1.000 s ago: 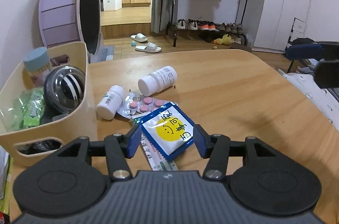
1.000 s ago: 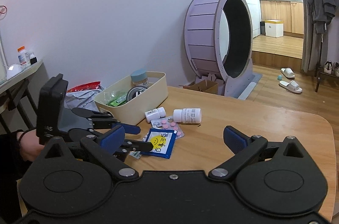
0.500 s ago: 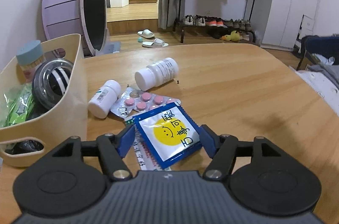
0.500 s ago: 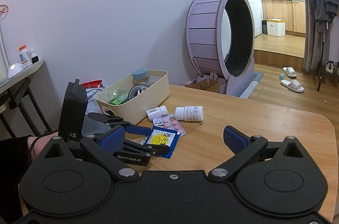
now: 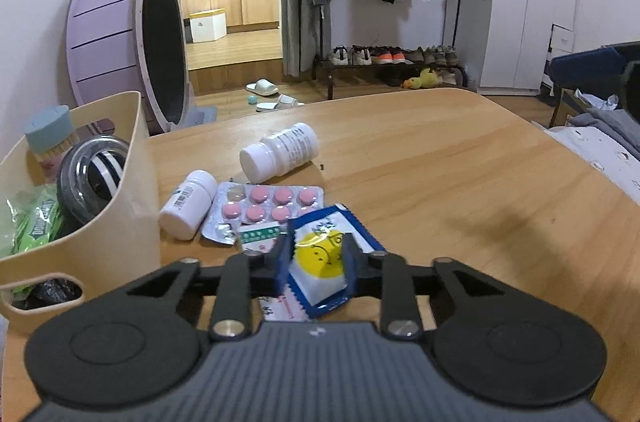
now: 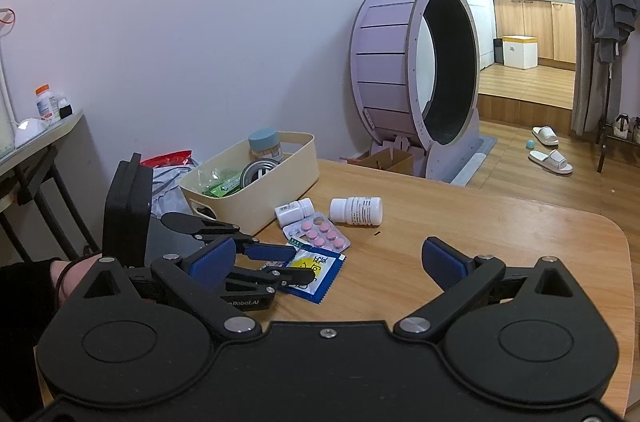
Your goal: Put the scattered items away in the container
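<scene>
Left gripper [image 5: 317,261]: blue pads pressed in on both sides of the blue sachet, which buckles between them; low over the table.
Blue sachet [image 5: 322,268]: yellow smiley face on its front, white toothed edge; its lower end touches the table [image 5: 460,182], lying over a thin white paper packet [image 5: 280,308].
Right gripper [image 6: 326,262]: fingers spread wide, nothing between them, well back from the pile.
Green-printed strip [image 5: 260,235]: just beyond the left pads, tucked under the blister's near edge.
Blister pack [image 5: 264,204]: silver foil with pink tablets, flat on the table.
Small white bottle [image 5: 188,204]: on its side, touching the blister's left edge, just beside the container.
Large white bottle [image 5: 280,152]: on its side, farther back, apart from the rest.
Container [image 5: 132,222]: cream tub at the table's left edge, holding a blue-lidded jar [image 5: 50,136], a round clear-cased object [image 5: 94,176] and green packets [image 5: 34,222].
</scene>
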Tool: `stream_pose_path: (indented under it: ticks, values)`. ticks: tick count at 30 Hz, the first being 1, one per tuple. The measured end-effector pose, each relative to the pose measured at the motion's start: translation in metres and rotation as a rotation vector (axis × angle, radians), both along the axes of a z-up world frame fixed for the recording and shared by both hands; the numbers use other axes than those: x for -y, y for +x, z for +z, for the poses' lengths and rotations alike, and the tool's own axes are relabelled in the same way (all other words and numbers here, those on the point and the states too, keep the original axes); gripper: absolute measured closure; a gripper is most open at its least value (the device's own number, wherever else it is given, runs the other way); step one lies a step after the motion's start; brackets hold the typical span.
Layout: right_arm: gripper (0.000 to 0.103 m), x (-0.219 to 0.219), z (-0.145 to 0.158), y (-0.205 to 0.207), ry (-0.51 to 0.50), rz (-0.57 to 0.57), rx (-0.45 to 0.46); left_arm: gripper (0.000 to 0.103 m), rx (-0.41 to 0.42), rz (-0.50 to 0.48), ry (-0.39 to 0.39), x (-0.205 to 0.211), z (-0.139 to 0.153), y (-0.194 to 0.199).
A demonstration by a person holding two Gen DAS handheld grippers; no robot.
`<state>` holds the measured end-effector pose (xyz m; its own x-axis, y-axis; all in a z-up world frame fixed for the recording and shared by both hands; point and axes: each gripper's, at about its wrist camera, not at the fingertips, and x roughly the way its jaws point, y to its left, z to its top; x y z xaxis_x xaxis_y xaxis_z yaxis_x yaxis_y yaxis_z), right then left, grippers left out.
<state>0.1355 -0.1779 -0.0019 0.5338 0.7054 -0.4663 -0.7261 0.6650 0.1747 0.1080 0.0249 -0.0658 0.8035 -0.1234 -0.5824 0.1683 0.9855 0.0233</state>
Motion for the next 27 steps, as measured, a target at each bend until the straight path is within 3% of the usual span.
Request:
stream_pose_path:
  ticks: [3, 11, 27]
  values:
    - [0.003, 0.0, -0.001, 0.0, -0.002, 0.001, -0.001, 0.103, -0.008, 0.018, -0.044, -0.007, 0.002, 0.001]
    - [0.003, 0.0, -0.002, 0.0, -0.004, 0.001, -0.002, 0.103, 0.023, 0.031, -0.084, -0.012, 0.01, -0.005]
    - [0.003, 0.001, 0.0, -0.003, 0.016, 0.016, 0.0, 0.103, 0.21, 0.088, -0.141, -0.037, 0.076, -0.034]
